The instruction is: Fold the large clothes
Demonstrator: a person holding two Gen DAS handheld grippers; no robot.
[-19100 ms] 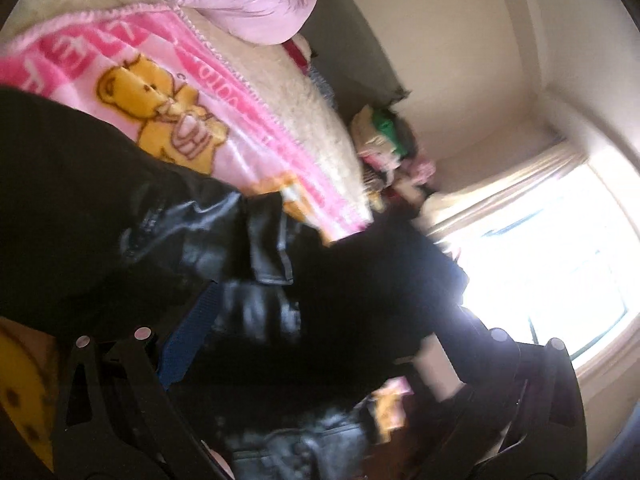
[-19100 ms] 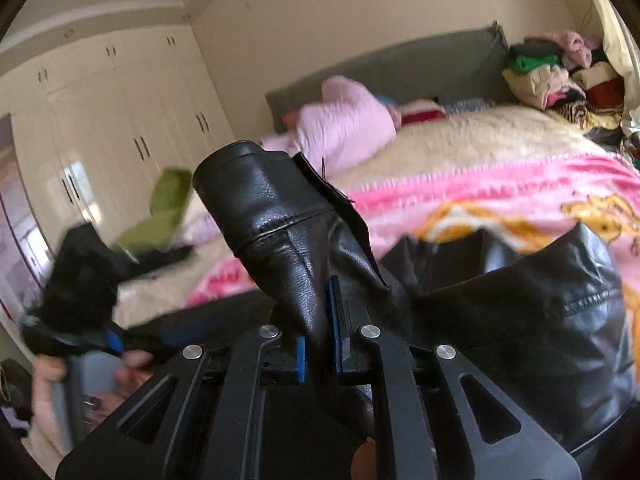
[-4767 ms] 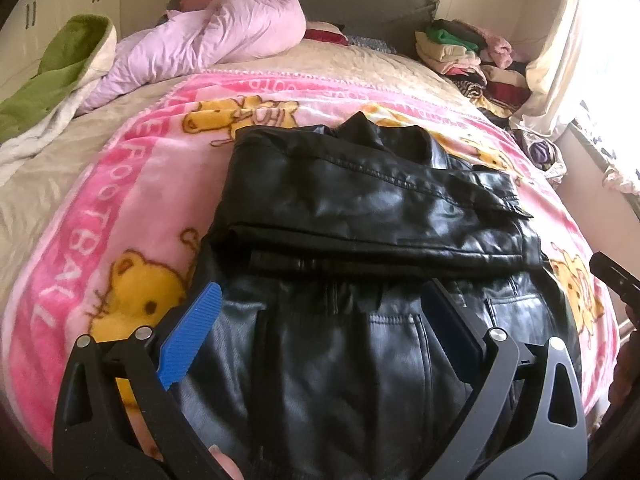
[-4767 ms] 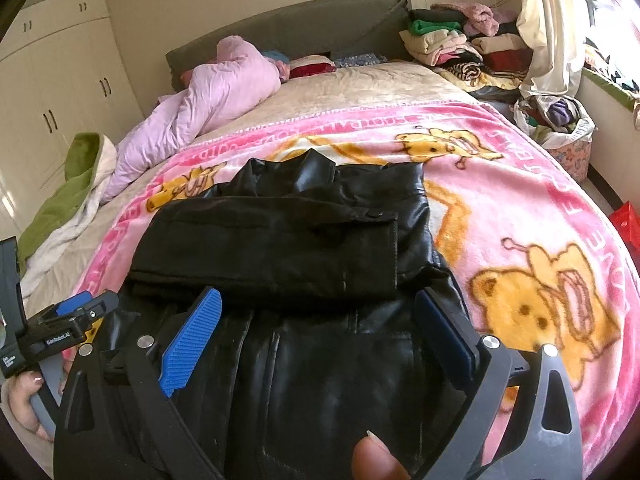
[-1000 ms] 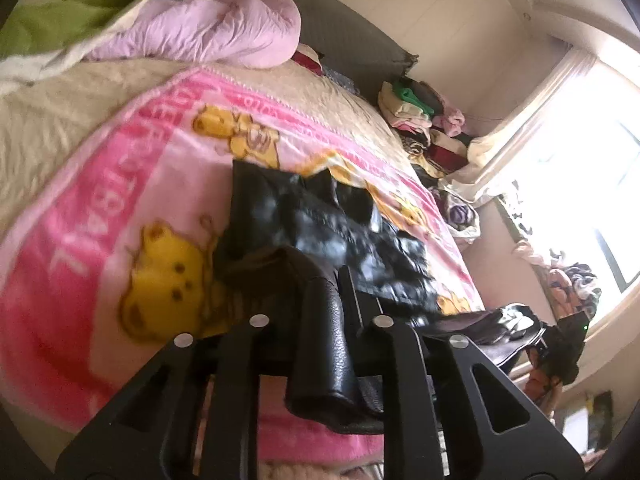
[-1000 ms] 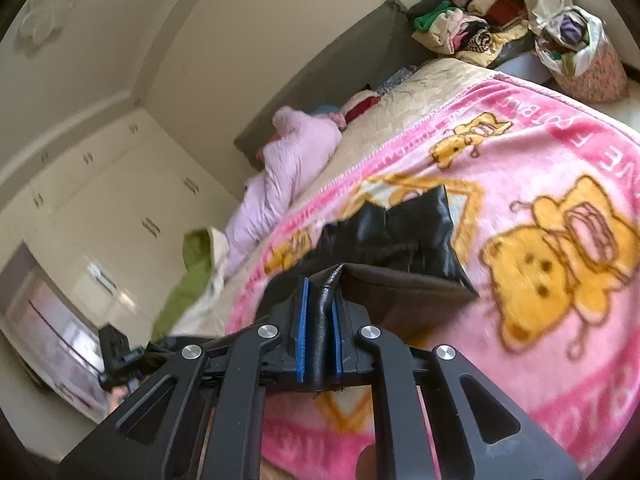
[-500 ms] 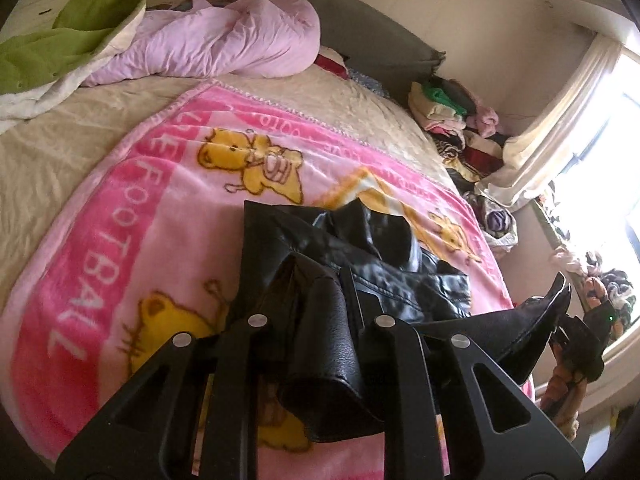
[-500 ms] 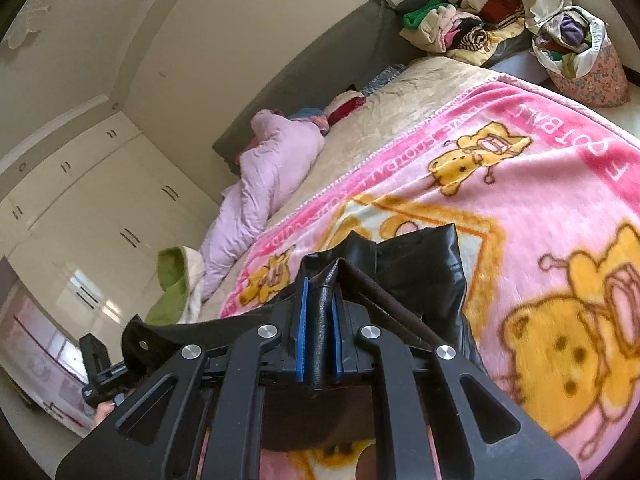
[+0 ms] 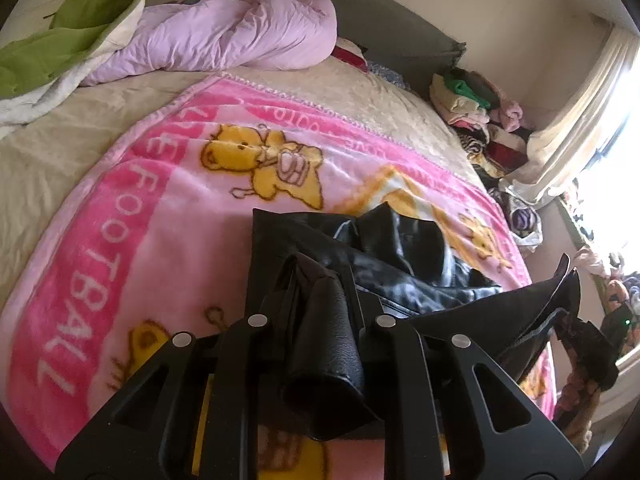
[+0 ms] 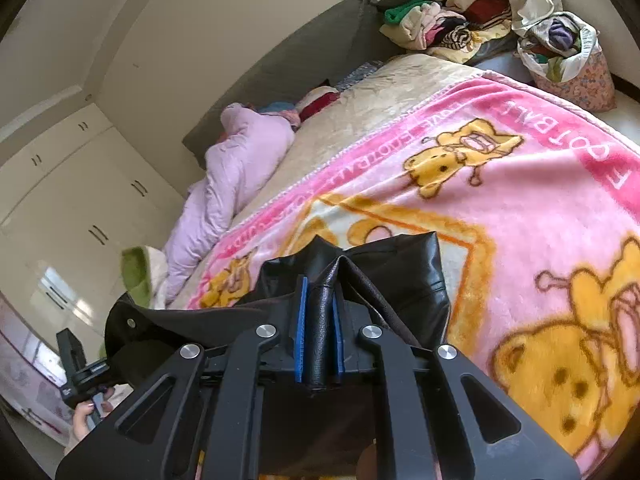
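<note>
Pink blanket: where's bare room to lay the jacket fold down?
Free: pink blanket beyond the black leather jacket, up to the beige bedspread; also its bear-print side. Crowded: lilac duvet at the headboard, clothes pile in the corner.

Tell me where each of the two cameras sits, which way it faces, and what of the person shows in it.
Left wrist: on the left gripper, looking along its fingers and down across the pink blanket toward the headboard; the gripper is shut on the black jacket; no hand shows clearly.
Right wrist: on the right gripper, facing down over the same bed toward the wardrobe; it is shut on a jacket fold; the person's left hand shows at lower left.
Shared: jacket, blanket, lilac duvet, clothes pile.
</note>
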